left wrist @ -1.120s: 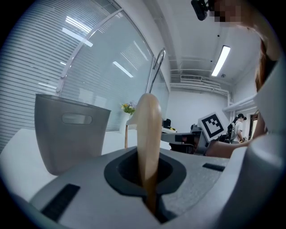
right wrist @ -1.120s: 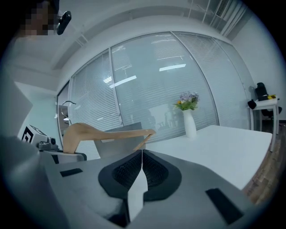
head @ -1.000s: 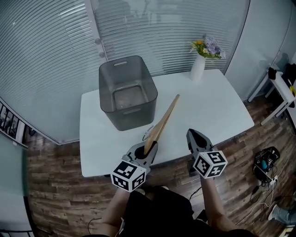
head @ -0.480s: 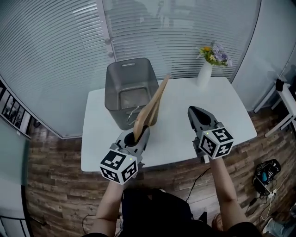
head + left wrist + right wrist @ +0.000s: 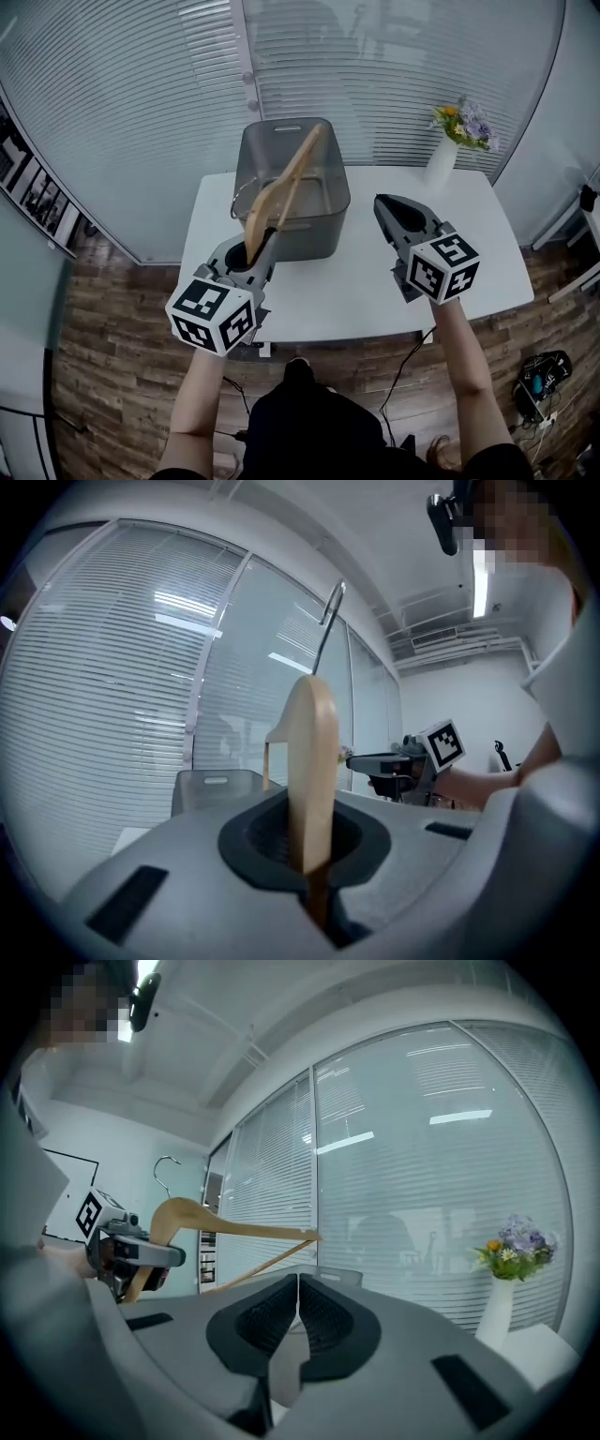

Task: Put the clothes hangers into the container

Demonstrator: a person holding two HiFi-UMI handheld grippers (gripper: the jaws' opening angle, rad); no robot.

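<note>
A wooden clothes hanger with a metal hook stands up from my left gripper, which is shut on one end of it. Its long arm slants up and away over the grey container at the back left of the white table. In the left gripper view the hanger rises straight out of the closed left gripper. My right gripper hovers over the table right of the container, shut with nothing in it. In the right gripper view the right gripper shows its pads touching, with the hanger off to the left.
A white vase with flowers stands at the table's back right corner. Glass walls with blinds run close behind the table. Wooden floor surrounds it, with cables at the lower right.
Both grippers have risen and moved forward toward the container. The hanger has come up off the table and swung left, so it now slants over the container.
</note>
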